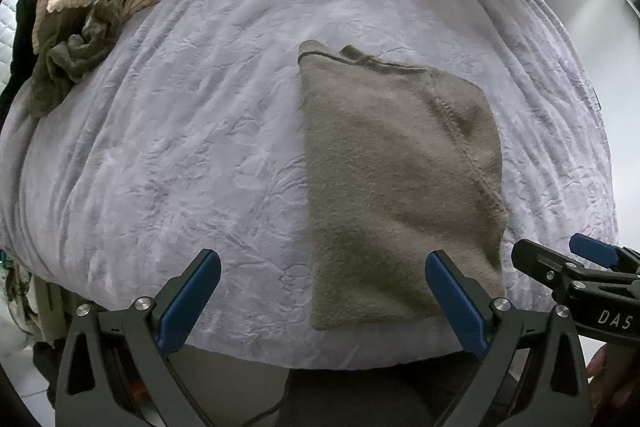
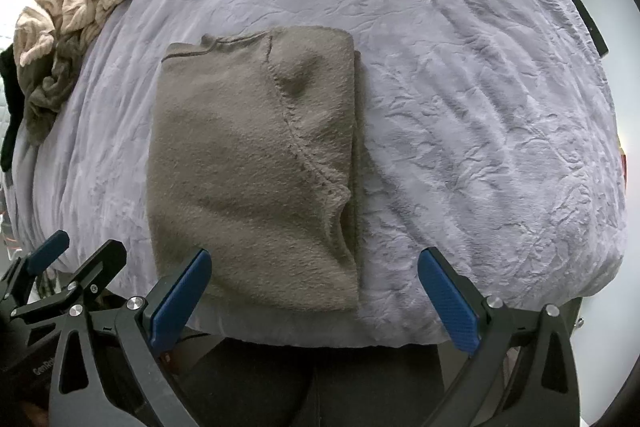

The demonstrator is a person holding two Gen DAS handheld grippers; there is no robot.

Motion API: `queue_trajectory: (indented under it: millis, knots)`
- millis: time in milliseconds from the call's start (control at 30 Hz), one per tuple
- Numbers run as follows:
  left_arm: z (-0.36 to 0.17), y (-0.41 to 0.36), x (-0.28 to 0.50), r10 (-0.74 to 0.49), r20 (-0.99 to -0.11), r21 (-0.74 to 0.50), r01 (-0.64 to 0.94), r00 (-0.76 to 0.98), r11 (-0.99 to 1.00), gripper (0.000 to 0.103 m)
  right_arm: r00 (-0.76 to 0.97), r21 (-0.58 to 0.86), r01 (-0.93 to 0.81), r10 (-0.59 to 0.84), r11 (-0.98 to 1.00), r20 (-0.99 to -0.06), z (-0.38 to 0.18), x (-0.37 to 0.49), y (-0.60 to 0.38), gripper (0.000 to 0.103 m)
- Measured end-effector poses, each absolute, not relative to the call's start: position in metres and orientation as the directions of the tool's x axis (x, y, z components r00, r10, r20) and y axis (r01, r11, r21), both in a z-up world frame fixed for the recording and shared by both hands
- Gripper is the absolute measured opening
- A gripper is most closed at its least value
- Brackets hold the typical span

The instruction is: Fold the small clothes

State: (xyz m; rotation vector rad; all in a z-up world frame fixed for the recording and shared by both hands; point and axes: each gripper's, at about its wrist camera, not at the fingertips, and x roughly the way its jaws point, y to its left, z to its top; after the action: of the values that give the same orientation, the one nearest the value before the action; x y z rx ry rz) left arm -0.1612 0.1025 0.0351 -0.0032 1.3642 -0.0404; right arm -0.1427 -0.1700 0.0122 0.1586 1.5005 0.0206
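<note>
We hold both grippers back at the near edge of the bed [image 1: 168, 131], fingers spread wide and pinching nothing. The left gripper [image 1: 320, 303] hangs over the near left corner of the taupe fleece garment [image 2: 248, 163], the right gripper [image 2: 314, 303] over its near right corner. The garment lies flat, folded lengthwise into a tidy rectangle, probably ready for a crosswise fold. The unfolded pile [image 1: 100, 3] waits at the far left, well apart, so the folding area is free.
</note>
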Motion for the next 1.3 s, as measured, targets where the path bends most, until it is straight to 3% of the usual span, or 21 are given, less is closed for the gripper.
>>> queue_trajectory:
  millis: [1300]
  knots:
    - [0.0383, 0.0995, -0.1618, -0.012, -0.977, -0.002, 0.047, 0.213, 0.999, 0.102, 0.092, 0.108, 0.095, 0.100, 0.990, -0.991, 0.0178, -0.1418, -0.1749, 0.103]
